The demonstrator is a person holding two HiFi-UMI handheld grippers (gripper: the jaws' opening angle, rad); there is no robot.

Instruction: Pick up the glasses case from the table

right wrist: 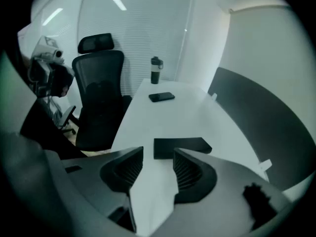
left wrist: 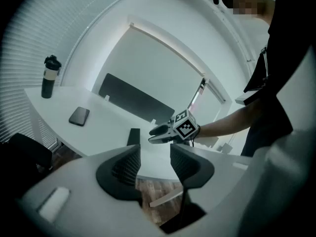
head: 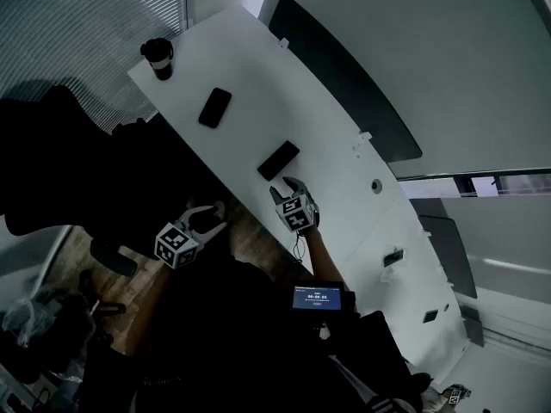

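The glasses case [head: 278, 160] is a flat black oblong lying on the white table [head: 344, 179], near its front edge. My right gripper [head: 289, 187] is open just short of the case, above the table edge. In the right gripper view the case [right wrist: 181, 146] lies crosswise just beyond the open jaws [right wrist: 158, 163], nothing between them. My left gripper [head: 210, 215] is open and empty, off the table over the floor. From the left gripper view [left wrist: 153, 157] the case [left wrist: 134, 136] and the right gripper [left wrist: 159, 134] show ahead.
A black phone [head: 214, 107] and a dark lidded cup [head: 157, 58] sit farther along the table. A dark divider panel [head: 344, 76] runs along its far side. A black office chair [right wrist: 98, 93] stands by the table. A small lit screen [head: 318, 298] hangs at my chest.
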